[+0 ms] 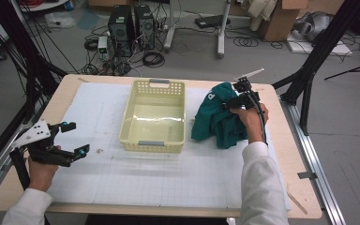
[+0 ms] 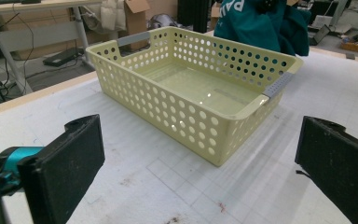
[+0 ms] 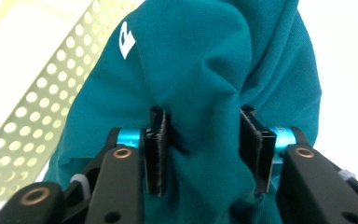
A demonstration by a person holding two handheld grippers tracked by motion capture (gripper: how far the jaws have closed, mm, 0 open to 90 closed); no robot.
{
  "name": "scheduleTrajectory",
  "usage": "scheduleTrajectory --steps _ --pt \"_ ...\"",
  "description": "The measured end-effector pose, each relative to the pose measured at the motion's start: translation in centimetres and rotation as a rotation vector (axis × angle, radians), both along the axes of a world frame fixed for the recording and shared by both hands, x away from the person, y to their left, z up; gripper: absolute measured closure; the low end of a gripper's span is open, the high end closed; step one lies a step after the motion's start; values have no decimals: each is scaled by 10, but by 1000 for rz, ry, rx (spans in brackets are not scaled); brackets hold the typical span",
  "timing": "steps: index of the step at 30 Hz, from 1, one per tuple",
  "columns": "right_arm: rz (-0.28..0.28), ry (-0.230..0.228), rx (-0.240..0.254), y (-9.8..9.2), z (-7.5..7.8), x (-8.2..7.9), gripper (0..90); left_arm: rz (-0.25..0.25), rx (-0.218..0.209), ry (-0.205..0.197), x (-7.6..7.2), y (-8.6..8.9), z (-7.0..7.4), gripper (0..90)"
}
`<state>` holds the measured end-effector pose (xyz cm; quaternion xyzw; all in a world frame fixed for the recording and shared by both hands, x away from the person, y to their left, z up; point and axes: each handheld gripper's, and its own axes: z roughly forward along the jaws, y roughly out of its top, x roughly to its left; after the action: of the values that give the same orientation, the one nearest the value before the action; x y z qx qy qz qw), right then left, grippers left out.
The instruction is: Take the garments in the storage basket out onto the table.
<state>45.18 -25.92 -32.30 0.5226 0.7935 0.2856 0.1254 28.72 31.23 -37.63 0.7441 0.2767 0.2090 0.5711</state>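
A teal garment (image 1: 213, 119) with white lettering lies bunched on the table, right of a pale yellow perforated basket (image 1: 152, 143). My right gripper (image 1: 236, 93) is at the top of the bunch. In the right gripper view a thick fold of the garment (image 3: 191, 56) lies between the jaws of my right gripper (image 3: 204, 114); a dark gap shows beside the left pad (image 3: 157, 149), so the jaws stand loosely open around it. My left gripper (image 1: 75, 138) rests wide open at the table's left, holding nothing. Ahead of the left gripper (image 2: 198, 158) stands the empty basket (image 2: 186, 109), with the garment (image 2: 261, 23) behind it.
A white gridded mat (image 1: 136, 173) covers the tabletop. The basket wall (image 3: 37, 107) runs close to the left of the garment. On the floor beyond the table are computer towers (image 1: 131, 23), cables and cardboard boxes. Black frame legs (image 1: 309, 70) stand at both sides.
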Motion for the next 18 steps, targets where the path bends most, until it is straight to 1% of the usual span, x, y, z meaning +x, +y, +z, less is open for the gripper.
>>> scheduleTrajectory --steps 2,4,7,8,10,12,14,15,16,18 --pt "-3 -1 -11 1 -1 1 545 -2 0 -1 0 0 0 18" --pt "-6 6 -10 2 -3 1 522 -2 0 0 0 0 0 17" --pt "-3 22 -3 3 -4 2 423 -2 0 -1 0 0 0 17" --pt "-3 22 -3 3 -4 2 423 -2 0 -1 0 0 0 17" --pt "6 26 -3 3 -4 1 361 -2 1 -1 0 0 0 17" --pt "5 28 0 3 -4 1 350 -1 2 0 0 0 0 17" --pt "26 24 -4 4 -4 0 302 -1 3 1 0 0 0 17" --pt "25 28 -1 4 -3 -1 263 -1 2 0 0 0 0 18" --pt "25 28 -1 4 -3 -1 263 -1 1 0 0 0 0 18" --pt "39 26 -8 4 -4 -2 143 -1 1 -1 0 0 0 17"
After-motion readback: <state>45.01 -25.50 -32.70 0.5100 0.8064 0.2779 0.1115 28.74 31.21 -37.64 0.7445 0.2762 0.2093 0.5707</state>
